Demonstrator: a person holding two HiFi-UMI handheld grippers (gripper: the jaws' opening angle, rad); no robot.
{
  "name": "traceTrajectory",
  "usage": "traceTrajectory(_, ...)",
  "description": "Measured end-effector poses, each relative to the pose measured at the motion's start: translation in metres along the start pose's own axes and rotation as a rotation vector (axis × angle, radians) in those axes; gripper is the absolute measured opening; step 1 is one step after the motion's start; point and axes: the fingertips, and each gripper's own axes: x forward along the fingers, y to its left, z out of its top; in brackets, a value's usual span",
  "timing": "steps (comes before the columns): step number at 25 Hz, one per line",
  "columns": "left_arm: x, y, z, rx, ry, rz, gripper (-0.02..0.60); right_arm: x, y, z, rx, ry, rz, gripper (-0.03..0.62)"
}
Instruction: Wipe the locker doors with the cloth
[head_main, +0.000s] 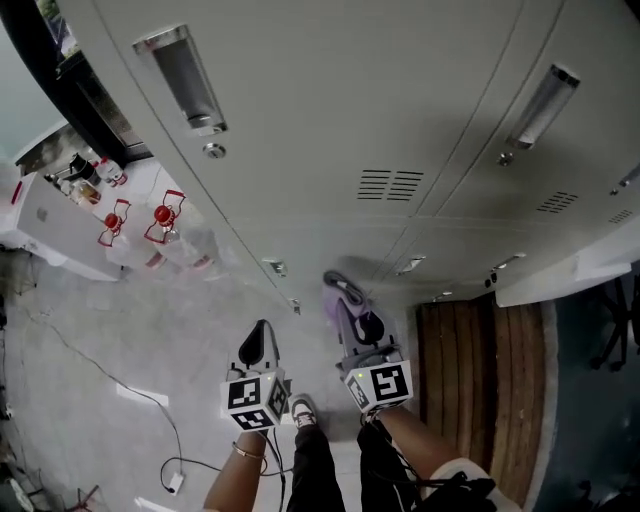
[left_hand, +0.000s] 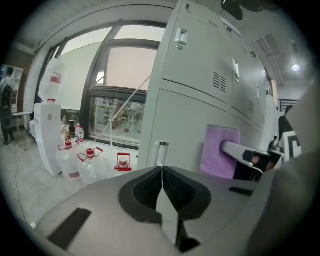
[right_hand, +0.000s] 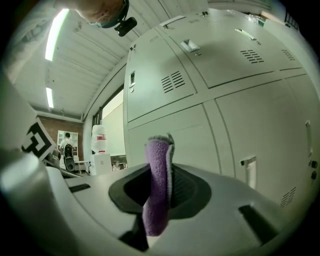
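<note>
Right tool (head_main: 347, 300) is clamped on a purple cloth (right_hand: 156, 195), with a folded edge pinched between its jaws and the rest standing up past them. In the left gripper view the cloth lies flat against one of the lower grey locker doors (head_main: 330, 120), low down near the floor (head_main: 130, 330), and it seems to be touching the metal. Left tool (left_hand: 161, 182) has its jaws together on nothing and hangs just beside the right one, apart from the lockers.

The main risk, as I judge it, is the grip. Only a narrow fold of cloth is held, so dragging it hard across the painted metal could pull it out of the jaws. It could also bunch up, so that the hard jaw tips scrape the door instead. A chrome handle (left_hand: 161, 151) sticks out from the door near the cloth, and a sideways stroke could snag the cloth on it. The vents (head_main: 390, 184) higher up could catch fibres in the same way. A thin cable (head_main: 180, 462) lies on the floor to the person's left, and water bottles (head_main: 165, 228) with red caps stand near the end of the lockers. Stepping that way while watching the doors could mean a trip or a knocked bottle.

No writing can be read. The marker cubes (head_main: 380, 383) carry only black-and-white square patterns. The red label on the dispenser bottle (left_hand: 54, 79) is too small to make out.
</note>
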Motion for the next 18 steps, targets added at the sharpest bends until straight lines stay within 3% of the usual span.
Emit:
traceTrajectory(6,-0.012,0.065,-0.013,-0.043,-0.038,0.054,0.009,0.034,0.052,-0.036,0.025,0.006,0.024,0.064)
traceTrajectory(15,0.004,0.102,-0.026,-0.070,-0.042,0.002,0.009,0.075,0.085,-0.062,0.031,-0.028,-0.003,0.064)
traceTrajectory(18,0.008,0.102,-0.029,-0.096,-0.001,-0.016,0.009,0.083,0.091,-0.068,0.012,-0.042,-0.003,0.064)
